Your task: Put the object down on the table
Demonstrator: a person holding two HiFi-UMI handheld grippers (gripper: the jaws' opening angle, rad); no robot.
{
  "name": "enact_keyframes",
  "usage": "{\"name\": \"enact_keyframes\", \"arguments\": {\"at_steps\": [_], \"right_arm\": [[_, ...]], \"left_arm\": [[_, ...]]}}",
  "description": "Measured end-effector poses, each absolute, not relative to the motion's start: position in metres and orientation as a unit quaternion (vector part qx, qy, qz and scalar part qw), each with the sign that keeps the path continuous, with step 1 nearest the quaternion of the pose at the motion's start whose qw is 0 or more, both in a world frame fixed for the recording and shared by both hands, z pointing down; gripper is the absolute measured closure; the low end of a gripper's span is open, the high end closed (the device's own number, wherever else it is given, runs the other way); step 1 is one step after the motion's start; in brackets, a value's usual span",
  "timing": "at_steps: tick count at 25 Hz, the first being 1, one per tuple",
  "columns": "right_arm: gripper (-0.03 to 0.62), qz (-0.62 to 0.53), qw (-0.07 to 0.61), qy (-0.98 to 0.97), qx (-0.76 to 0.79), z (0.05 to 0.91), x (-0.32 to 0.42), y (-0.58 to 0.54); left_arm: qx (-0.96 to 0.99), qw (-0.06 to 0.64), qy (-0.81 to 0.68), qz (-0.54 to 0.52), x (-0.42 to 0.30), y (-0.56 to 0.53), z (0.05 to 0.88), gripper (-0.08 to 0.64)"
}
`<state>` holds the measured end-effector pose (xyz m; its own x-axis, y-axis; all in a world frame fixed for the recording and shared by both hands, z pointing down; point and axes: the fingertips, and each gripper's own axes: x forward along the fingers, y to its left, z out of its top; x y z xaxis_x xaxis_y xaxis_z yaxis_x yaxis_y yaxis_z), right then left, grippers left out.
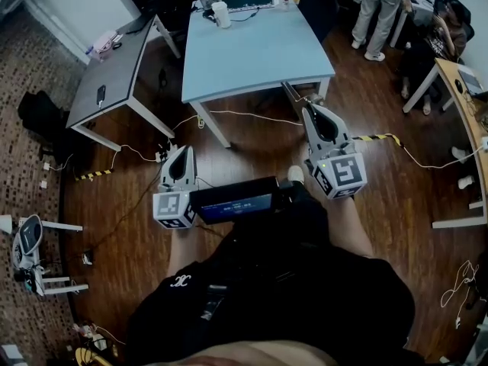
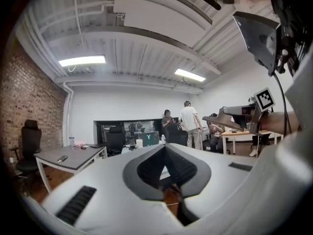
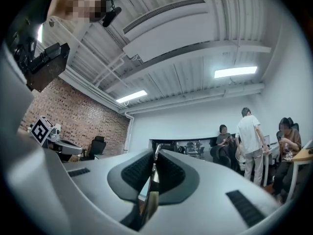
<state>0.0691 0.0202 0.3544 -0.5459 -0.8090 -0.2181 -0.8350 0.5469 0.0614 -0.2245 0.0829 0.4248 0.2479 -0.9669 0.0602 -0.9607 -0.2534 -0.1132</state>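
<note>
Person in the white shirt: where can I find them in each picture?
Head view: the person in the white shirt stands at the top edge, right of middle.
Left gripper view: near the middle, just above the jaws.
Right gripper view: right of middle, standing.
Shared landmark: the seated person in dark clothes is just to their right in every view.

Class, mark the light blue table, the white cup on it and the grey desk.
light blue table (image 1: 259, 52): head view, bare tabletop
white cup (image 1: 221, 14): head view, its side
grey desk (image 1: 118, 67): head view, bare top
</note>
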Motion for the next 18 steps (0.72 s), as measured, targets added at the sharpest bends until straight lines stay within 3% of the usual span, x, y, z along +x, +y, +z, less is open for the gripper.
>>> {"name": "enact_keyframes", "arguments": {"at_steps": [7, 18], "right_arm": [[0.574, 0.074, 0.094, 0.879, -0.461, 0.368, 0.070, -0.057], [0.574, 0.066, 0.097, 0.889, -0.443, 0.359, 0.086, -0.245]], "left_arm": [[-0.782, 0.027, 0.619, -0.061, -0.222, 0.015, 0.436, 0.555], [-0.796, 0.043, 0.601, -0.052, -0.178, -0.190, 0.404, 0.555]]}}
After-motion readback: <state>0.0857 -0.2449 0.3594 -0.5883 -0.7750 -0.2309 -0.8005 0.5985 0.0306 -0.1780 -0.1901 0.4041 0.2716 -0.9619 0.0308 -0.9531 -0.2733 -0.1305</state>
